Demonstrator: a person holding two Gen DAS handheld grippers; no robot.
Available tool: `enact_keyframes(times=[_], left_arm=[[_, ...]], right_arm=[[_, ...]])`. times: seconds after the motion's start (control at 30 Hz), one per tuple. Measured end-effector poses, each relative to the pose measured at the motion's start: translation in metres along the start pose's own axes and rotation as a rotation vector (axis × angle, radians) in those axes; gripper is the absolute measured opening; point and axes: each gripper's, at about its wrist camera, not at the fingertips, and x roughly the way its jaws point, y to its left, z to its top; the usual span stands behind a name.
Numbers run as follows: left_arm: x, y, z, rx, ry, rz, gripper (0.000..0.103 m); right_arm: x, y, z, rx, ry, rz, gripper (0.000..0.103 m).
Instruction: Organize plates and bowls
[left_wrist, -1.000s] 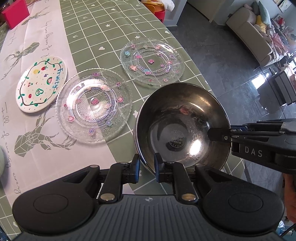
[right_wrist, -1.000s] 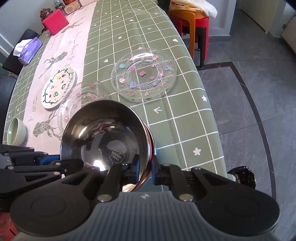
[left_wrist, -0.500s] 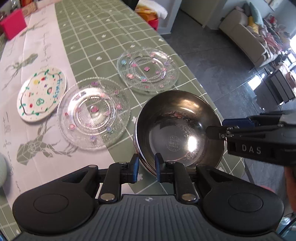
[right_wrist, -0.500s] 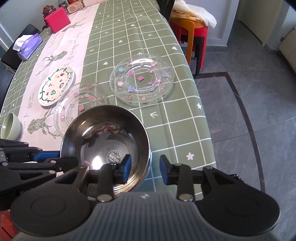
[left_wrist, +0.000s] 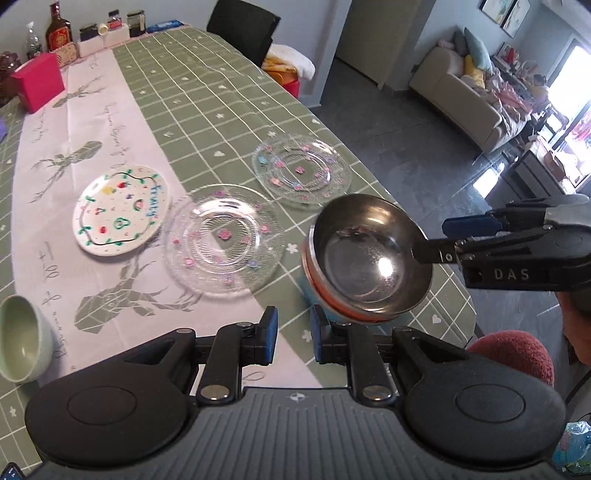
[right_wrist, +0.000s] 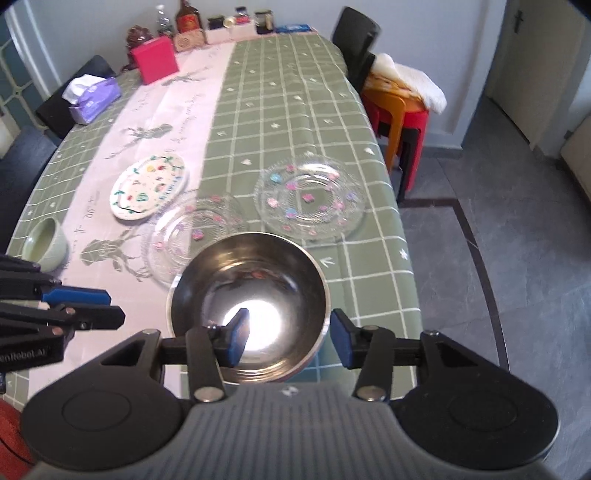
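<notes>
The worktop (left_wrist: 229, 92) wears a green checked cloth with a pale runner. On it a steel bowl (left_wrist: 369, 254) sits near the edge; just beside it lies a glass plate (left_wrist: 221, 240), beyond that a painted plate (left_wrist: 122, 210), and a green bowl (left_wrist: 22, 339) farther off. A second glass plate (left_wrist: 301, 171) lies behind the steel bowl.

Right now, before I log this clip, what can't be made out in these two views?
- Left wrist view: what sits under the steel bowl. Only an orange rim shows, and the bowl hides the rest.
- Right wrist view: the near glass plate is blurred and partly behind the steel bowl.
- Left wrist view: the green bowl is cut off by the left edge.
- Both views: the labels on the far bottles are too small to read.
</notes>
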Motion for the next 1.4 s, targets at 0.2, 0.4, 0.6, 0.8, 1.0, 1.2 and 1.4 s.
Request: enact_keyframes(times=[0.2, 0.4, 0.6, 0.8, 1.0, 1.2, 1.4], left_arm=[[-0.024, 0.038, -0.026, -0.065, -0.058, 0.034, 0.021], [-0.040, 0.083, -0.057, -0.154, -0.071, 0.088, 0.021], [-0.060, 0.125, -0.091, -0.212, -0.106, 0.189, 0.021], [-0.065, 0.166, -0.119, -0.301, -0.106, 0.229, 0.021], [-0.076, 0.202, -0.122, -0.331, -0.132, 0.262, 0.021], [-0.081, 0.239, -0.116, -0.340, -0.152, 0.277, 0.021], [-0.076, 0.268, -0.104, -0.342, -0.165, 0.270, 0.021]], right_arm=[[-0.001, 0.043, -0.009, -0.084, -0.023, 0.123, 0.048], [0.012, 0.085, -0.012, -0.138, -0.060, 0.223, 0.048], [0.035, 0.127, -0.019, -0.179, -0.035, 0.305, 0.048], [0.062, 0.166, -0.021, -0.208, 0.013, 0.363, 0.047], [0.085, 0.204, -0.012, -0.244, 0.055, 0.373, 0.047], [0.096, 0.242, 0.010, -0.285, 0.050, 0.388, 0.047], [0.110, 0.270, 0.037, -0.291, 0.046, 0.379, 0.047]])
